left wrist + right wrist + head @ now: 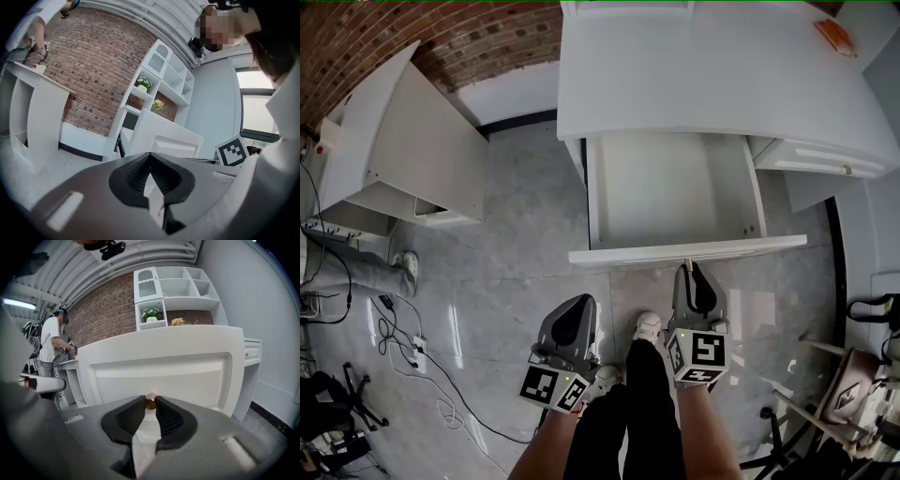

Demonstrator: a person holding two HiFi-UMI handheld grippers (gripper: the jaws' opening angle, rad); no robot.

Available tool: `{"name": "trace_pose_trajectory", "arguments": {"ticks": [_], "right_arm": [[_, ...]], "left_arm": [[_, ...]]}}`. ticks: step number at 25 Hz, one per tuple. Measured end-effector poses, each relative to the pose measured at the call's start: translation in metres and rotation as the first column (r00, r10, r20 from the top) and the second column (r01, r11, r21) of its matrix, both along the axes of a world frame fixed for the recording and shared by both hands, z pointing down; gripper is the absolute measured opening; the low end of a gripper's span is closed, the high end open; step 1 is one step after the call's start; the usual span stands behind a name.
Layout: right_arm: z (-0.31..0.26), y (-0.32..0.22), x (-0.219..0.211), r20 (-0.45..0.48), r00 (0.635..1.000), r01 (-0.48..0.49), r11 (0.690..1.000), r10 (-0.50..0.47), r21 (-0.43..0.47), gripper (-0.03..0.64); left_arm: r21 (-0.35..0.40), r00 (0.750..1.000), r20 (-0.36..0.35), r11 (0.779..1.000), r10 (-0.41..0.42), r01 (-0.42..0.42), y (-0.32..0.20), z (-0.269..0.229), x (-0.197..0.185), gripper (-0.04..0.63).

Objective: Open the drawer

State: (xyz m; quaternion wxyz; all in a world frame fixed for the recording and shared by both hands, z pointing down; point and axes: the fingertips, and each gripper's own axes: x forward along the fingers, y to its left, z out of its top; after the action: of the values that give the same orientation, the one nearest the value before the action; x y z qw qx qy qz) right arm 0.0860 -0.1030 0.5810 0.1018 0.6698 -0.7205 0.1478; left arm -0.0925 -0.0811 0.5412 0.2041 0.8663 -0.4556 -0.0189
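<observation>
My right claw [687,272] is closed on the small round knob [150,402] at the middle of the drawer front [159,376]. Its two ribbed black pads [126,418] pinch the knob from either side. The knob is brass-coloured and shiny. The front is a flat white panel with a recessed rectangle inside a raised border. In the head view the drawer [675,192] stands well out of the white cabinet [703,84]. It is a shallow, smooth-walled white box, and its front edge lies just ahead of my right claw and my shoe [648,326]. My left claw [150,156] hangs low beside my leg, to the left of the drawer and apart from it. Its dark ribbed pads [133,176] meet at their tips, empty. The cabinet's top is plain matte white. The floor [516,244] is glossy grey stone-look tile, and a red brick wall [441,37] runs behind
</observation>
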Motion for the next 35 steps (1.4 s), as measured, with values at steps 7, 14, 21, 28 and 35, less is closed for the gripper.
{"name": "trace_pose_trajectory", "arguments": {"ticks": [7,14,21,28,35], "right_arm": [[0.001,0.023,-0.003,-0.002,1.0,0.002,1.0,-0.002,-0.002,0.069],[0.0,0.039,-0.004,-0.005,1.0,0.008,1.0,-0.008,-0.002,0.069],[0.0,0.052,-0.004,-0.016,1.0,0.018,1.0,-0.018,-0.002,0.069],[0.0,0.06,-0.006,-0.016,1.0,0.026,1.0,-0.026,-0.001,0.069],[0.0,0.066,-0.007,-0.016,1.0,0.019,1.0,-0.019,0.002,0.069]], "left_arm": [[0.004,1.0,0.0,1.0,0.013,-0.013,0.018,-0.002,0.0,0.002],[0.016,1.0,0.004,1.0,0.013,-0.013,0.03,-0.008,-0.002,0.002],[0.02,1.0,0.002,1.0,0.016,-0.016,0.042,-0.01,0.003,0.002],[0.019,1.0,0.007,1.0,0.015,-0.016,0.048,-0.01,0.001,0.002],[0.018,1.0,0.009,1.0,0.015,-0.015,0.052,-0.009,0.002,0.002]]}}
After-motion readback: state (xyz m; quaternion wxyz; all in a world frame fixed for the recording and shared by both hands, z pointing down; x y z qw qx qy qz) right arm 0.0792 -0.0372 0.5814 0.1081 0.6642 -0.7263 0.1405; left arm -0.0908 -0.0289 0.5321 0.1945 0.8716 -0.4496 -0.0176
